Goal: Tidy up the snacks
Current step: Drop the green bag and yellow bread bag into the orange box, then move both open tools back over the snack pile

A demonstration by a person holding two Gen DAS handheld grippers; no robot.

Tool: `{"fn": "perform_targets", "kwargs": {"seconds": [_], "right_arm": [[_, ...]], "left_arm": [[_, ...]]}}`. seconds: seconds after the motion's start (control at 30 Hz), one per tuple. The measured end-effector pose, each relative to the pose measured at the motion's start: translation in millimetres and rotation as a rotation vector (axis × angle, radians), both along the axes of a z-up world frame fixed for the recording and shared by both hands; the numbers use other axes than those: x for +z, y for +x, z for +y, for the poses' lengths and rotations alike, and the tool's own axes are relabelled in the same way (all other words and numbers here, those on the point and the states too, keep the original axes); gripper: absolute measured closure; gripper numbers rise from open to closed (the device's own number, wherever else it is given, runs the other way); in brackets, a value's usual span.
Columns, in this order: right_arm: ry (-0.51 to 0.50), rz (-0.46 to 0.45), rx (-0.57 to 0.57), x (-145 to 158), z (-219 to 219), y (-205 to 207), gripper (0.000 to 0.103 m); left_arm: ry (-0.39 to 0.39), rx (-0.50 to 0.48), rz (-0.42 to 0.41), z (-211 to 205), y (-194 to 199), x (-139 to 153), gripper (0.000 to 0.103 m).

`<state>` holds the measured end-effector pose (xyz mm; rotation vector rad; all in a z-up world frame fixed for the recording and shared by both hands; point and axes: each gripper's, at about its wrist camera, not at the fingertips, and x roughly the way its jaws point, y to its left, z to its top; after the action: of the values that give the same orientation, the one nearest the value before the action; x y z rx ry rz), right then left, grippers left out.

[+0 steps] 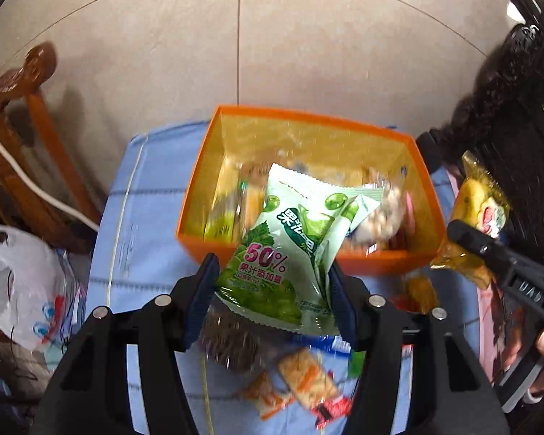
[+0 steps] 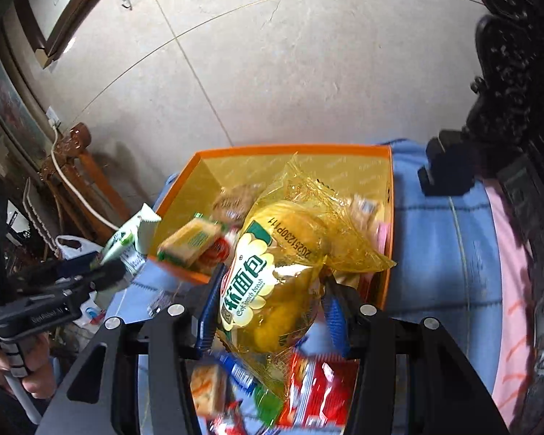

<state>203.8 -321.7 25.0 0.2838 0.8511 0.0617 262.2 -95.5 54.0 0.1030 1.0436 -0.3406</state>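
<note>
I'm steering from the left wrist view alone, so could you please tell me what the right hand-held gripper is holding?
Observer: The right hand-held gripper is shut on a yellow bread bag, whose label, unreadable in your view, reads "Soft French bread".
Operator: Thank you. Is that bag over the orange box yet?
Observer: In the right wrist view it hangs in front of the orange box, overlapping its near wall; I cannot tell whether it is inside.
Operator: And what lies beneath it?
Observer: Loose snacks on the blue cloth, including a red packet that your view barely shows.
</note>
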Motion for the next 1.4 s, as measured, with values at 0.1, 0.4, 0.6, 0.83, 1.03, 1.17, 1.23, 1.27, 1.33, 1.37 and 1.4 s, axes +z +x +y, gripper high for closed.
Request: {"fn": "perform_targets", "kwargs": {"seconds": [0.1, 0.4, 0.6, 0.83, 1.03, 1.17, 1.23, 1.27, 1.33, 1.37, 1.4], "right_arm": [[-0.006, 0.004, -0.008, -3, -6, 19, 0.053], [-0.035, 0.019, -0.039, -15, -19, 58, 0.043], [-0.056, -0.024, -0.152, -14, -31, 45, 0.016], [0.028, 0.041, -0.189, -36, -46, -9, 0.016], [0.051, 0.131, -0.199, -63, -44, -59, 0.016], [0.094, 0.219, -0.192, -89, -36, -94, 0.015], [0.117, 0.250, -0.184, -98, -29, -108, 0.015], [0.123, 0.260, -0.179, -101, -26, -110, 0.015], [0.130, 0.288, -0.160, -109, -16, -119, 0.015], [0.132, 0.293, -0.153, -110, -12, -122, 0.015], [0.137, 0.302, -0.142, -112, -7, -124, 0.015]], "left_arm": [[0.005, -0.004, -0.013, -10, 19, 0, 0.046], [-0.007, 0.030, -0.008, -21, 57, -12, 0.028], [0.016, 0.073, -0.048, -14, 55, -9, 0.004], [0.041, 0.096, 0.013, 10, 24, -29, 0.004], [0.052, 0.108, 0.099, 31, -21, -54, 0.004], [0.071, 0.112, 0.148, 47, -61, -79, 0.004], [0.093, 0.105, 0.185, 54, -81, -96, 0.004], [0.109, 0.104, 0.206, 57, -93, -107, 0.004], [0.117, 0.099, 0.238, 62, -106, -119, 0.004], [0.124, 0.102, 0.253, 65, -112, -126, 0.004], [0.128, 0.104, 0.270, 68, -118, -132, 0.004]]}}
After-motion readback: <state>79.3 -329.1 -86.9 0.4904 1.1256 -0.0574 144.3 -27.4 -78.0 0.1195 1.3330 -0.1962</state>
